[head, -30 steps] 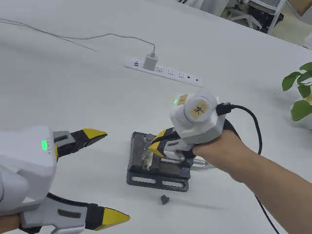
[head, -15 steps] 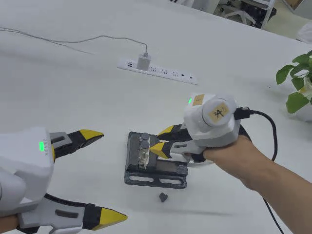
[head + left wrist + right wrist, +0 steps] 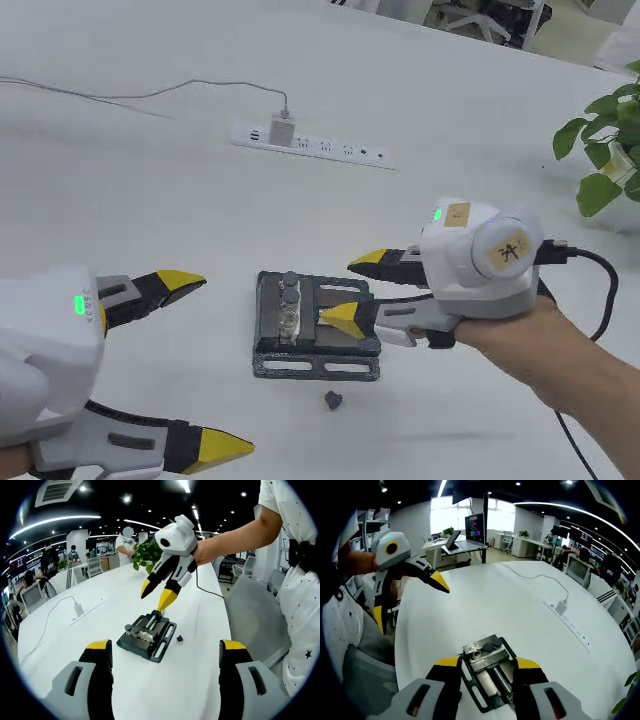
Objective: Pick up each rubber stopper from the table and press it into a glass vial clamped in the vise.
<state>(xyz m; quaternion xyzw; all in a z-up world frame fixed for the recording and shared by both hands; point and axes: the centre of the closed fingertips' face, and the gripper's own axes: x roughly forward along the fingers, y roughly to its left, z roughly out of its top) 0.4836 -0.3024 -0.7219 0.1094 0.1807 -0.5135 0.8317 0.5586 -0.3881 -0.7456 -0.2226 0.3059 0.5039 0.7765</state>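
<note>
Both pairs of tongs are empty here. The right gripper (image 3: 353, 289) hangs just over the right side of the vise (image 3: 345, 352), jaws apart with nothing between them, yellow tips pointing left across the clamp. The left gripper (image 3: 205, 365) sits well off to the left and low, jaws spread wider still, also holding nothing. In the vise stands a short row of vials (image 3: 289, 303) running away from the person. The two at the far end carry dark caps, while the near one looks clear at the top, so by my reading that is the mouth waiting to be filled. The piece that matters is the loose stopper (image 3: 333, 401), a small dark lump on the white table (image 3: 150, 200), just in front of the vise on the person's side and apart from it. It lies below and behind the right gripper's tips, back toward the person, and off to the right of the left gripper's lower jaw. The right one looks the nearer of the two, so the pick most likely falls to it, pulling back and dipping down. The stopper is too small to tell whether it stands upright or lies on its side.
</note>
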